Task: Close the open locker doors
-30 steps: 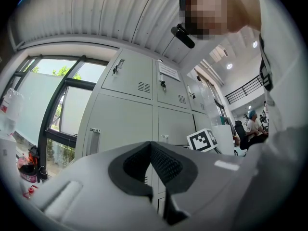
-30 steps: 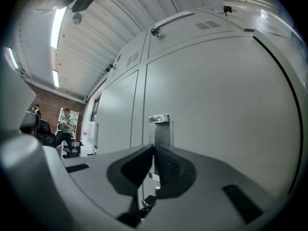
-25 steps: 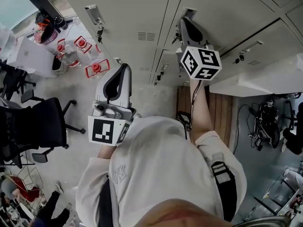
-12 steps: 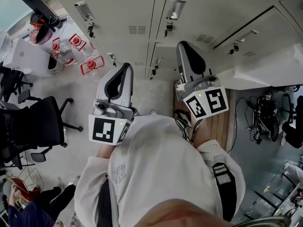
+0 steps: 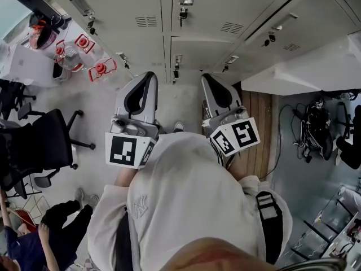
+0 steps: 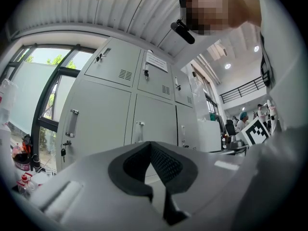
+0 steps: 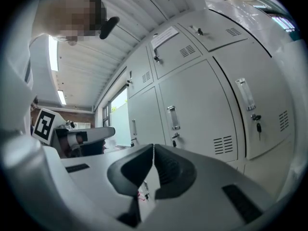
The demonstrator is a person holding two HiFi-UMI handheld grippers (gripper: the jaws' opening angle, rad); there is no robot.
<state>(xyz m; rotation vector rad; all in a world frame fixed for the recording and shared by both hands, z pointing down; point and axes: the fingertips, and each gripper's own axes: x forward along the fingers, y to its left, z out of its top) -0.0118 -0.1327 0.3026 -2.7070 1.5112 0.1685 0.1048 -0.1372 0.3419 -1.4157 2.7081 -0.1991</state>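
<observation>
A bank of grey lockers (image 5: 169, 16) fills the top of the head view, and the doors straight ahead stand closed. At the right, a white locker door (image 5: 304, 66) juts out from the bank, open. My left gripper (image 5: 148, 75) and right gripper (image 5: 206, 78) are held side by side close to my body, short of the lockers and touching nothing. Both are shut and empty. In the left gripper view the left gripper (image 6: 150, 144) points at closed doors (image 6: 149, 124). The right gripper (image 7: 153, 146) faces closed doors with handles and keys (image 7: 202, 114).
A black office chair (image 5: 45, 145) stands at the left, with a table of red-lidded containers (image 5: 84, 55) beyond it. A person (image 5: 51, 230) is at the lower left. A wooden floor strip (image 5: 259, 123) and parked wheeled frames (image 5: 318, 134) lie at the right.
My right gripper has come down and back from a locker door high up, settling beside the left gripper near my body. The left gripper has hardly moved.
</observation>
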